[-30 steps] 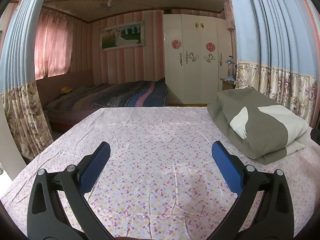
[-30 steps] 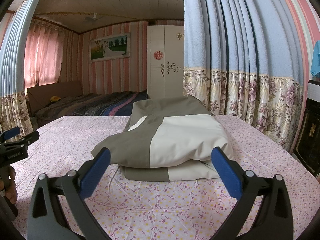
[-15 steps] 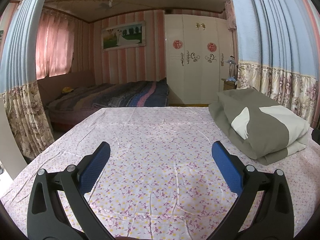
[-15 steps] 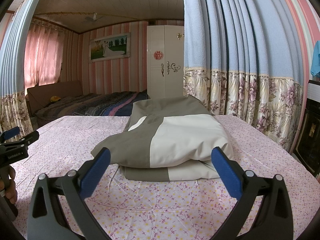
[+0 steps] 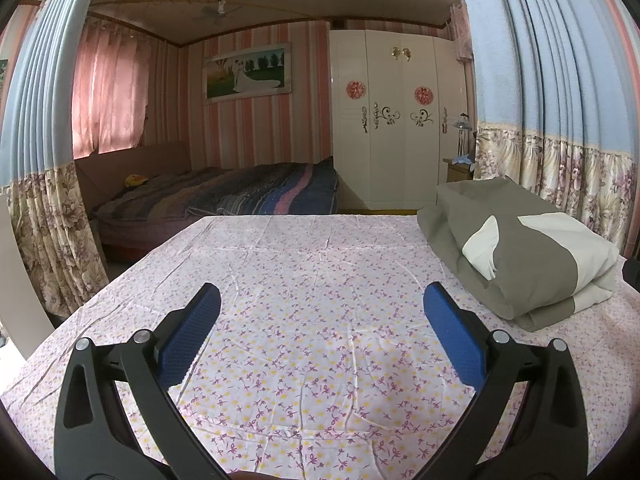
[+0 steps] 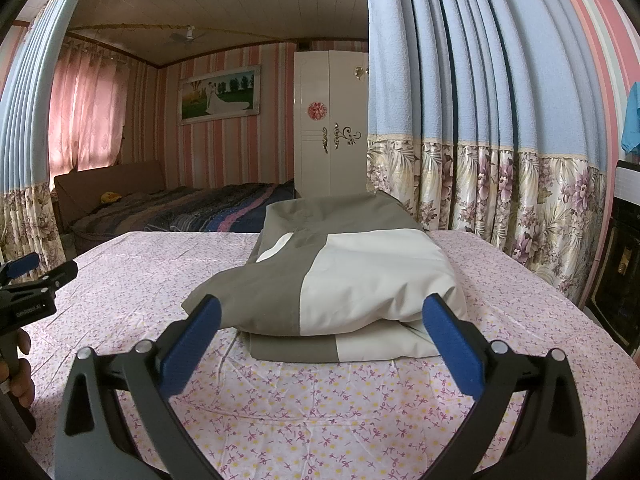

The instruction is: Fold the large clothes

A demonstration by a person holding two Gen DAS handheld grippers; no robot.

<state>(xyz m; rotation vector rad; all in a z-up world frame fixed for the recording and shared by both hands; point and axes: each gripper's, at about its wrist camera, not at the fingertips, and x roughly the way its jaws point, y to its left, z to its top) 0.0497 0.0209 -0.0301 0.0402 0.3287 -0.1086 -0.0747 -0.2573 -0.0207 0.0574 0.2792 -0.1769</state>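
A grey and cream garment (image 6: 344, 280) lies folded in a thick stack on the floral sheet (image 6: 320, 408). In the left wrist view it (image 5: 528, 252) sits at the right. My right gripper (image 6: 320, 312) is open and empty, just in front of the stack's near edge, apart from it. My left gripper (image 5: 320, 304) is open and empty over bare sheet (image 5: 312, 320), left of the stack. It also shows at the left edge of the right wrist view (image 6: 28, 280), held by a hand.
Blue and floral curtains (image 6: 480, 140) hang close behind and right of the stack. A second bed with a dark striped blanket (image 5: 240, 192) and a white wardrobe (image 5: 392, 120) stand beyond the far edge. A dark cabinet (image 6: 620, 272) stands at the right.
The left wrist view has shifted slightly; the stack sits a little further right and lower in it. The right gripper and the garment have not moved.
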